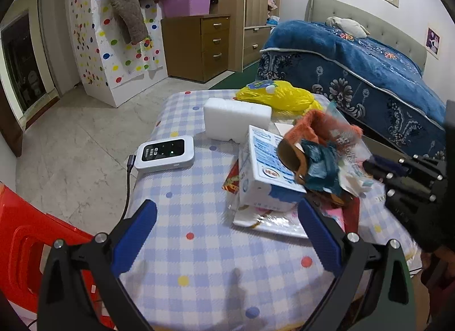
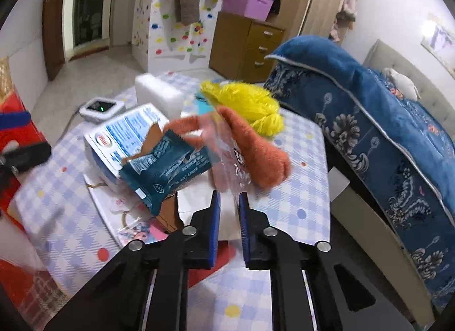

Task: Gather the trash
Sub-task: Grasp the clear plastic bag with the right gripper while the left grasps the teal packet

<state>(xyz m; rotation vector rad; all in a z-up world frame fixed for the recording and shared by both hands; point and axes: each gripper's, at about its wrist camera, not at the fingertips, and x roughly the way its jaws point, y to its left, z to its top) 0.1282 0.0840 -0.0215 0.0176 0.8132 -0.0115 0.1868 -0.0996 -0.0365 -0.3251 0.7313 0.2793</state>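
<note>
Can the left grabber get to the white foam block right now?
Probably yes. The left hand-held gripper is open, and bare tablecloth lies between it and the white foam block; the blue-and-white box sits just right of that path.

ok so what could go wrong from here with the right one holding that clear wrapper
The right hand-held gripper pinches only an edge of the clear wrapper, so it might slip free. The orange plush and teal packet sit against it and could get dragged along. The white and blue carton rests tilted on the pile and may topple if that happens.
</note>
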